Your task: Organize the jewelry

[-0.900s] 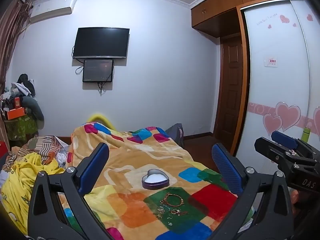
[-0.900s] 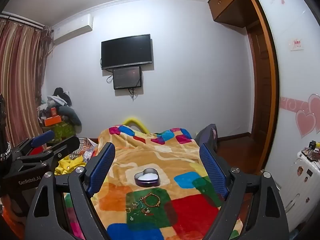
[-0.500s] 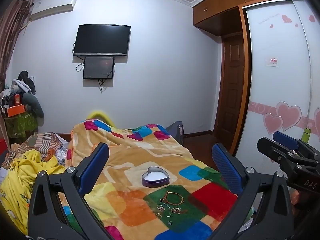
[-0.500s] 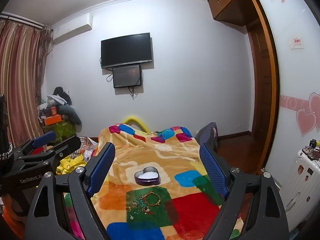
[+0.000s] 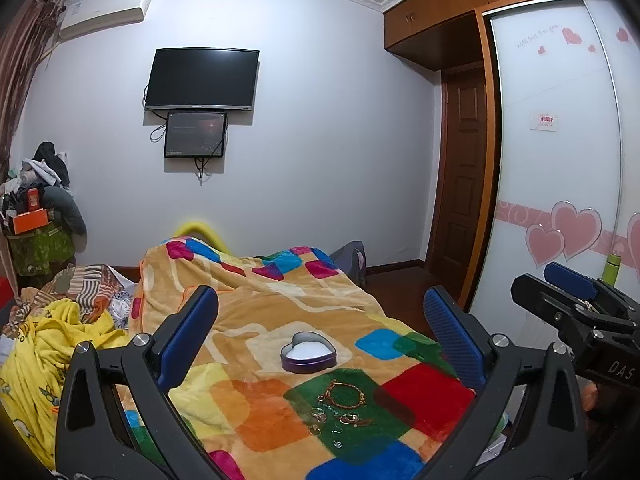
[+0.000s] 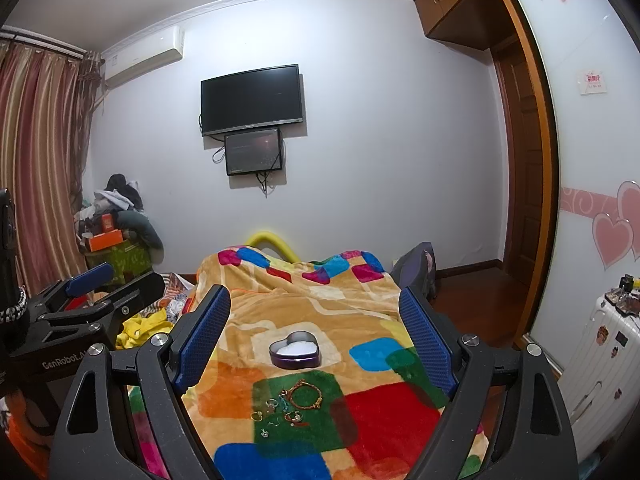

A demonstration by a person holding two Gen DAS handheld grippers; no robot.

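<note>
Left wrist view: left gripper [image 5: 320,332] spread wide, holding nothing; right gripper [image 6: 316,328] likewise, both well above the blanket [image 5: 256,308]. Jewelry pieces [image 5: 340,408] lie loose just in front of the heart tin [image 5: 308,356]. Tin is lidless w/ white lining, nothing else inside. Approach low, pinch the bracelet [image 6: 305,396] rim first.

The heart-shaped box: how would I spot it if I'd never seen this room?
Find the bed's patchwork blanket. The heart-shaped box sits open on a cream patch, just beyond the green square where the jewelry lies. It alone is a purple tin with white lining.
</note>
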